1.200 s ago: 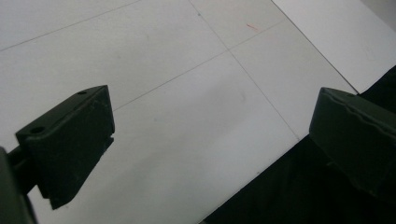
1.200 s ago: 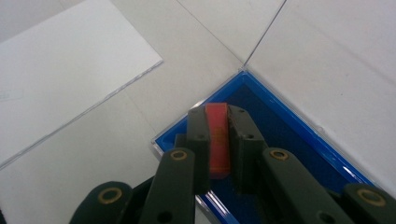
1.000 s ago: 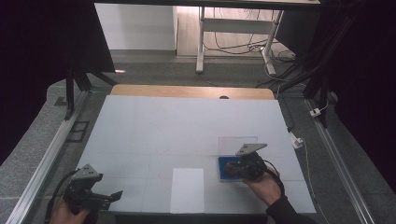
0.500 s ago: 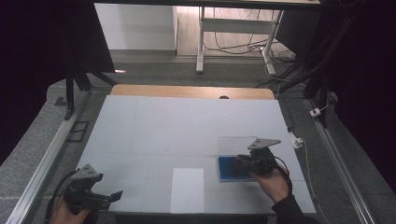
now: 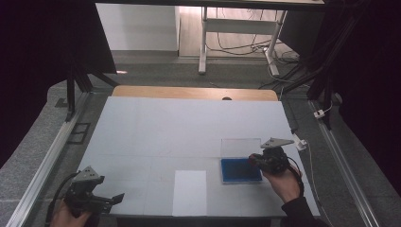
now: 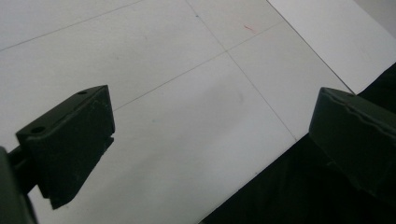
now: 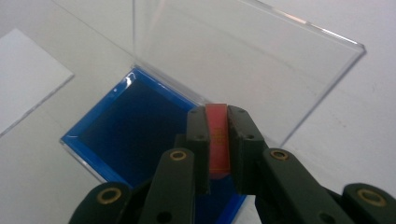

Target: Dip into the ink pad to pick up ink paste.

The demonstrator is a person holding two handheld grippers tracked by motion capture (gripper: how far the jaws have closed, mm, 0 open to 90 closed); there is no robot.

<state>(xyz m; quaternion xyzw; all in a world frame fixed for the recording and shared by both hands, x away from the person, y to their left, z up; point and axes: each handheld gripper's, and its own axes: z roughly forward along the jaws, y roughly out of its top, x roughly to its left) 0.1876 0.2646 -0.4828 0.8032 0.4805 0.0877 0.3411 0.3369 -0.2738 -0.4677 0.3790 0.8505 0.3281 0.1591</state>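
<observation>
- The right gripper [image 5: 257, 161] sits at the right edge of the blue case [image 5: 240, 170] in the high view, held by the person's right hand [image 5: 283, 182].
- Its fingers [image 7: 201, 140] are nearly together and pinch a thin red piece [image 7: 218, 140] with small yellow marks on it; the piece stands on edge between the pads.
- In the right gripper view the red piece hangs over the near corner of the blue case [image 7: 126, 130].
- The case lies on the table [image 5: 189, 123], right of centre and towards the near edge; its inside looks dark blue with a brighter blue rim.
- Its clear lid [image 7: 243, 60] stands open, rising from the case's far edge.
- A white sheet [image 5: 190, 191] lies flat on the table, left of the case and apart from it, reaching the near edge.
- The left gripper [image 5: 111, 201] is at the table's near left corner, held in the left hand [image 5: 64, 218], well apart from the case.
- Its fingers [image 6: 70, 140] stand wide with nothing between them; beneath them are the bare table [image 6: 177, 116] and its dark near edge.
- A corner of the white sheet [image 6: 336, 42] shows at the upper right of the left gripper view.
</observation>
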